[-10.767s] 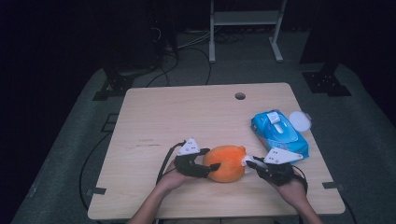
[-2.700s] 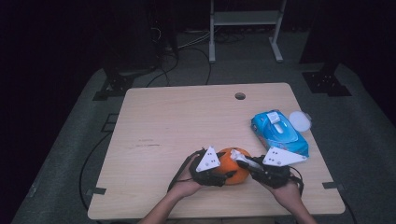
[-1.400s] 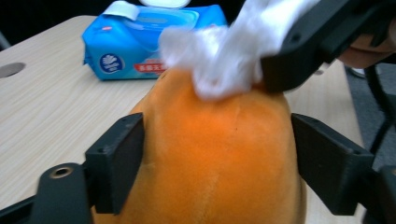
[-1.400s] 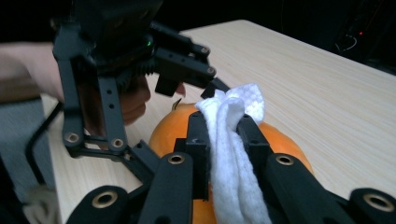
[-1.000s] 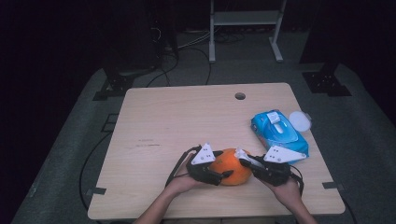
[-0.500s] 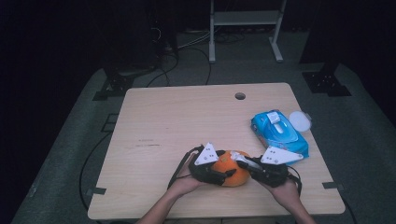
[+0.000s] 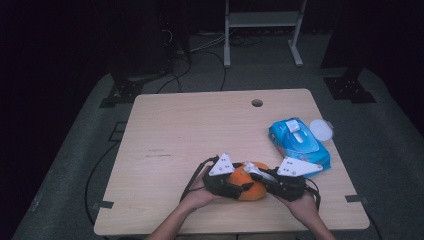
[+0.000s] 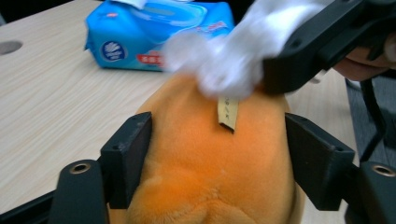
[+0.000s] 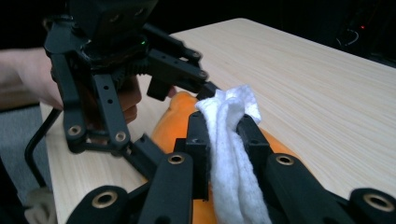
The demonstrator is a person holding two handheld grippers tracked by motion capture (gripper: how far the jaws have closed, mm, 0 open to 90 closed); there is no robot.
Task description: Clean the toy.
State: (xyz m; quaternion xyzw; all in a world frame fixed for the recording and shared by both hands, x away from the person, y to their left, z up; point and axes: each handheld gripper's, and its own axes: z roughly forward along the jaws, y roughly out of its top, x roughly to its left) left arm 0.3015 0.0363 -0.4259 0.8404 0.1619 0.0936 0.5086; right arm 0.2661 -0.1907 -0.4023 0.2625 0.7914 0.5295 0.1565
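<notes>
An orange plush toy (image 7: 247, 182) lies near the table's front edge. My left gripper (image 7: 239, 187) comes at it from the left. Its jaws have just been closing, and its pads (image 8: 135, 154) press the plush (image 8: 210, 172) from both sides. My right gripper (image 7: 250, 169) reaches in from the right, shut on a bunched white wipe (image 9: 231, 154). The wipe (image 8: 224, 60) rests against the top of the plush, beside a small tan tag (image 8: 228, 112). In the right gripper view, the right gripper (image 9: 223, 126) holds the wipe over the plush (image 9: 175, 116).
A blue pack of wet wipes (image 7: 298, 142) lies just behind the right hand, with a white round lid (image 7: 321, 130) beside it at the wooden table's (image 7: 200, 130) right edge. A cable hole (image 7: 257, 103) sits near the far edge. Dark floor, cables and a metal frame lie beyond.
Since the earliest frame my left gripper has moved right onto the plush, and my right gripper has brought the wipe onto its top. Over the last second both hands barely shifted.
</notes>
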